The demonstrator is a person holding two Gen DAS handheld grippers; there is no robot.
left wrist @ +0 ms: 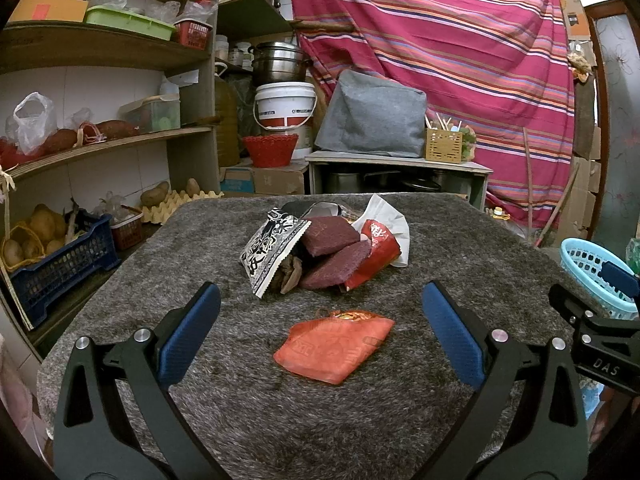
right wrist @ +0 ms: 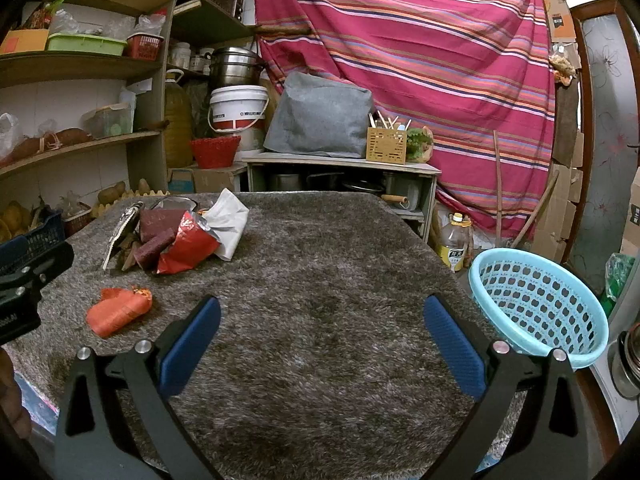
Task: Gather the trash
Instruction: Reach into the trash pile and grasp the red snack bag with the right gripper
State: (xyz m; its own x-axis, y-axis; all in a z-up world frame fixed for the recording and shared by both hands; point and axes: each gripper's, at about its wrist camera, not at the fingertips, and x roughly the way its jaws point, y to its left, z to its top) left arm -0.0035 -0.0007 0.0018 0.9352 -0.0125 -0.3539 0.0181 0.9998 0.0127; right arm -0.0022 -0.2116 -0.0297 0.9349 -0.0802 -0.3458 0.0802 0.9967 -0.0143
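Left gripper (left wrist: 320,328): you are holding it with jaws spread wide and empty, hovering low over the grey shag-covered table (left wrist: 240,420), framing the orange-red snack wrapper (left wrist: 334,344) lying flat just ahead of its fingertips.
Right gripper (right wrist: 320,338): you are keeping it spread and empty too, over a bare patch of the table, well apart from any trash.
Step in hand: you appear to be lining up the first pick; nothing is being gripped yet.
Next move: judging from the layout, you are needing to lower the left fingers onto the wrapper and pinch it at an edge, since it is lying thin against the pile.
Remaining trash: a heap is sitting farther back, with a black-and-white printed bag (left wrist: 272,254), two maroon scouring pads (left wrist: 334,248), a red foil packet (left wrist: 374,256) and white crumpled paper (left wrist: 390,216), all touching.
Light blue perforated basket (right wrist: 538,304): it is standing at the table's right edge, beside the right gripper, and looking empty inside.
Risk: the shag may be snagging the fingertips.
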